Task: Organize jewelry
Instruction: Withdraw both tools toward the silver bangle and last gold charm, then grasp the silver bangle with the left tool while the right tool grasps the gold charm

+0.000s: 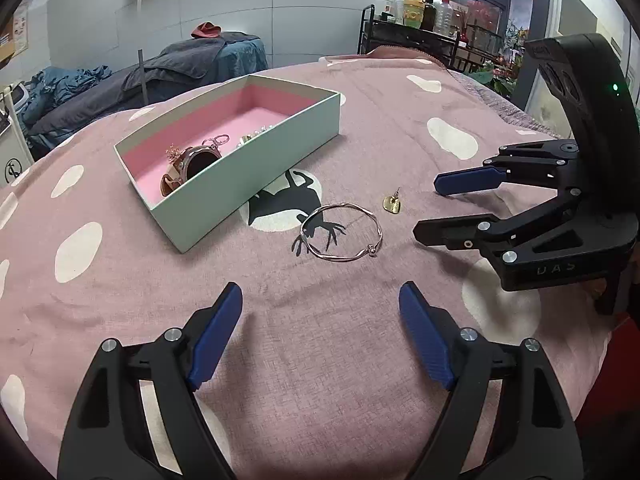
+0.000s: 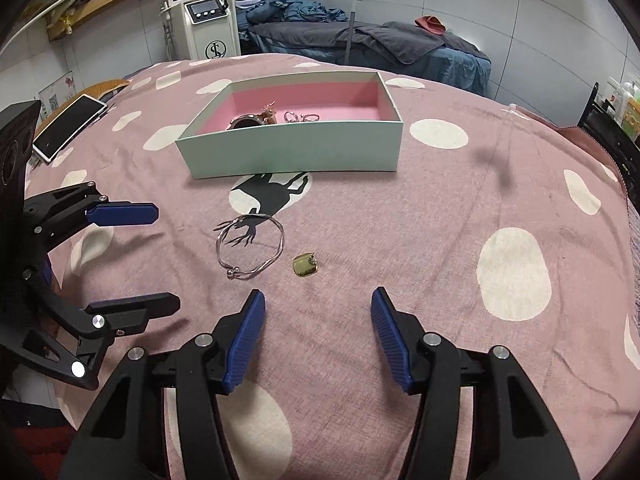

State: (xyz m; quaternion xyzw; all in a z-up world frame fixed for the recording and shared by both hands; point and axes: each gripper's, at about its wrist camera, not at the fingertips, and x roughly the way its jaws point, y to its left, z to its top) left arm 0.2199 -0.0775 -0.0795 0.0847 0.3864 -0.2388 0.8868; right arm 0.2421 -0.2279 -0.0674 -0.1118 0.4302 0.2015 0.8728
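Observation:
A mint-green box (image 1: 256, 172) with a pink lining sits on the pink spotted cloth; it shows in the right wrist view (image 2: 296, 152) too. Inside lie a rose-gold watch (image 1: 188, 166), rings (image 1: 220, 141) and other small pieces. A thin silver bangle (image 1: 341, 232) (image 2: 250, 250) and a gold square earring (image 1: 393, 203) (image 2: 305, 265) lie on the cloth in front of the box. My left gripper (image 1: 320, 332) (image 2: 164, 258) is open and empty, just short of the bangle. My right gripper (image 2: 318, 338) (image 1: 426, 210) is open and empty, just short of the earring.
A white tablet (image 2: 68, 126) lies at the cloth's left edge. A white machine with a screen (image 2: 204, 12) and a massage bed with dark blankets (image 2: 372, 44) stand behind. A black shelf with bottles (image 1: 416, 12) stands at the back right.

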